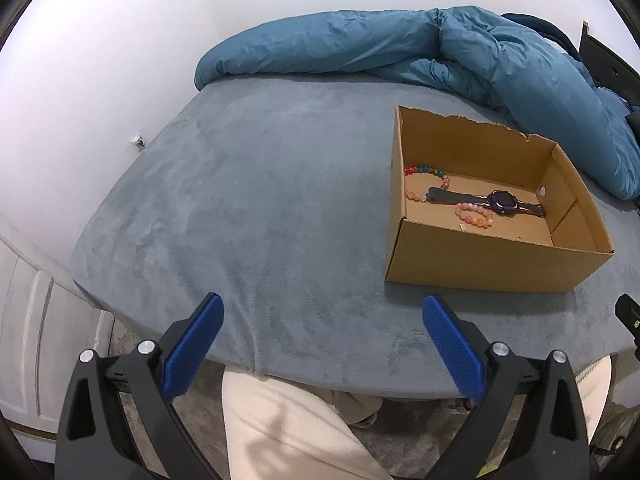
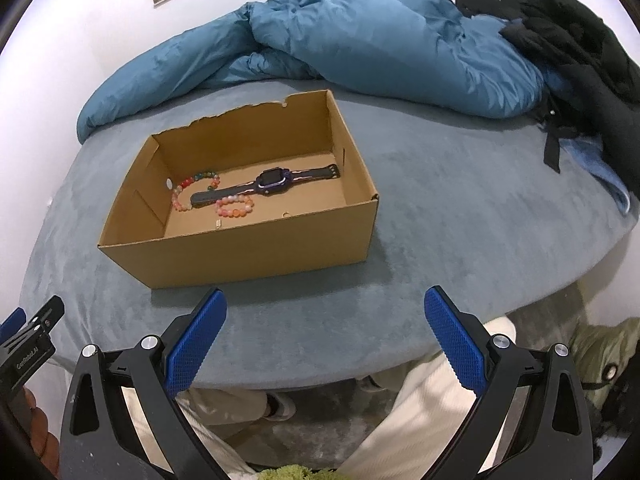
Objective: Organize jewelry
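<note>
Left gripper [image 1: 322, 322]: jaws spread wide with nothing between the blue pads, hanging over the near edge of the bed, well short of the box. It looks parked, not reaching.

Right gripper [image 2: 326, 316]: same story, fingers wide apart and empty, poised just in front of the box's near wall, lined up as if ready to go in or already done.

Bed cover [image 1: 248, 200]: grey-blue plush, bare all around the box; no loose jewelry shows on it in either view, which suggests the gathering is finished or close to it.

Cardboard box [image 2: 256, 248]: open-topped, back wall torn ragged, sitting flat on the cover so both grippers can reach in from above.

Watch [image 2: 274, 180]: dark strap laid out straight across the box floor, purple face up, lying where it would land when dropped in rather than arranged.

Multicoloured bead bracelet [image 2: 192, 190]: curled toward the far-left corner, one end of the watch strap lying over it.

Pink bead bracelet [image 2: 236, 206]: a small loop right against the strap, nearer the front wall.

Small bits [image 2: 286, 213]: a tiny ring-like thing and a pale speck on the box floor; possibly a ring or earring, too small to tell.

Blue duvet [image 1: 400, 48]: bunched at the far side, out of the working area.
</note>
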{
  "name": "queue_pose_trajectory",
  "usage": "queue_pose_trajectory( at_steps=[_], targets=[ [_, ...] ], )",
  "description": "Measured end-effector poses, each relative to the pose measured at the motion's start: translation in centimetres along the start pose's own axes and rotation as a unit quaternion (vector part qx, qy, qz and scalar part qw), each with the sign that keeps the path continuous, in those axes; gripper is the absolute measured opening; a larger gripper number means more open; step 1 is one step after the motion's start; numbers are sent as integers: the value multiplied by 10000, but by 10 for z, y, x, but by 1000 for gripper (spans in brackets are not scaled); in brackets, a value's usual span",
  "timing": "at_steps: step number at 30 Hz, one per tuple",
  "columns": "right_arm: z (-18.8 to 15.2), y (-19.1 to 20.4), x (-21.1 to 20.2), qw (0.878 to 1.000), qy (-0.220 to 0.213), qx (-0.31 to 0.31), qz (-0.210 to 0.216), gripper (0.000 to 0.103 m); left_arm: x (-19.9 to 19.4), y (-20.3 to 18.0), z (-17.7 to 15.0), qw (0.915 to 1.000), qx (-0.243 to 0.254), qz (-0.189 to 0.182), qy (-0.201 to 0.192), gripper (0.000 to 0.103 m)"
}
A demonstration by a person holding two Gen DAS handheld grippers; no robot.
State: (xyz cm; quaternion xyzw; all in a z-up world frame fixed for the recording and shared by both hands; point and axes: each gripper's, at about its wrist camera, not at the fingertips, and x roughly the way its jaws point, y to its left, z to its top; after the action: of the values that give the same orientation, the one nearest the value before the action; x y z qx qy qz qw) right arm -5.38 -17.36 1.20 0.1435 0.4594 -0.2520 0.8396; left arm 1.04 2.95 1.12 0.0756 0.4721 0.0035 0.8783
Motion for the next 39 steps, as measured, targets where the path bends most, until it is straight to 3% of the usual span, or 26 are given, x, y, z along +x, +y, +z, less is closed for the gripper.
queue_pose_trajectory(
  at_steps=[20, 39],
  targets=[
    [6, 3, 11, 9996, 133, -191, -168, 95, 6, -24, 13, 9994, 256, -231, -31, 98],
    [8, 0, 16, 9995, 163, -212, -190, 95, 8, -33, 18, 9991, 356, -227, -69, 98]
  ],
)
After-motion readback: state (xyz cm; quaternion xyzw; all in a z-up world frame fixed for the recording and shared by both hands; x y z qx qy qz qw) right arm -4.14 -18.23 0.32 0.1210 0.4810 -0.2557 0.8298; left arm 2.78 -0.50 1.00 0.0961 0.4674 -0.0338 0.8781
